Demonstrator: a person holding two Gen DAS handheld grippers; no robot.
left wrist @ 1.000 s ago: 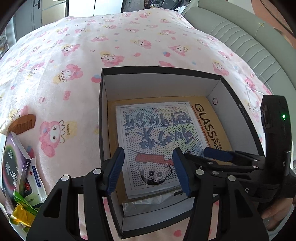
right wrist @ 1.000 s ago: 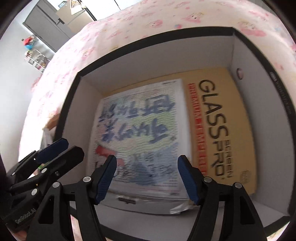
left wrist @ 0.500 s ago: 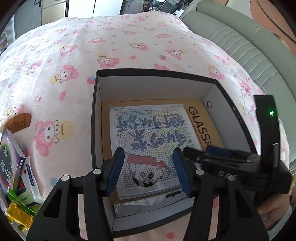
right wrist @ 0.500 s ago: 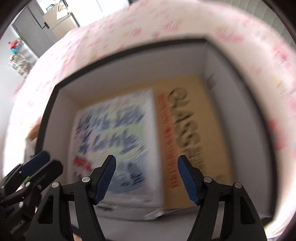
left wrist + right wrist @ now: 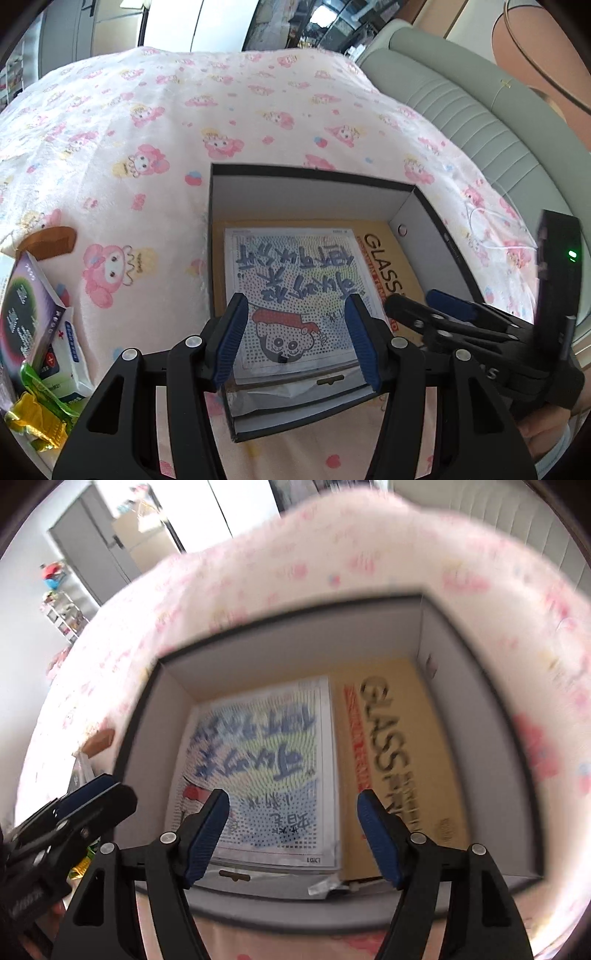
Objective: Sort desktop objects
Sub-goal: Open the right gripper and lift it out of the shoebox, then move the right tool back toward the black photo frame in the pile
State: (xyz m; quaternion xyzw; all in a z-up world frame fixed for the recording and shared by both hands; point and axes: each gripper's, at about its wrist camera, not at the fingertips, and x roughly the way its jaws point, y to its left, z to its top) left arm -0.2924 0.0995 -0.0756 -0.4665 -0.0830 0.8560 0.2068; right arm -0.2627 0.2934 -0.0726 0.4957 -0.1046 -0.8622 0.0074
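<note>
Right wrist view is motion-smeared, so you can barely read the dotted sheet [image 5: 264, 764] lying flat in the black box [image 5: 476, 657]; it partly covers the tan GLASS package [image 5: 402, 760] beneath. Your right tongs [image 5: 291, 834] hang released just above the box's near end, holding nothing. From the left wrist, your left tongs [image 5: 295, 338] are likewise spread and empty over the sheet's [image 5: 295, 288] near edge. Further left, a comb [image 5: 50, 242] and small packets [image 5: 33, 317] lie on the pink blanket [image 5: 147, 122], partly cut off.

What we cannot make out

The right wrist view is motion-blurred; our dotted sheet [image 5: 258, 768] hides most of the yellow GLASS package [image 5: 395, 760].
</note>
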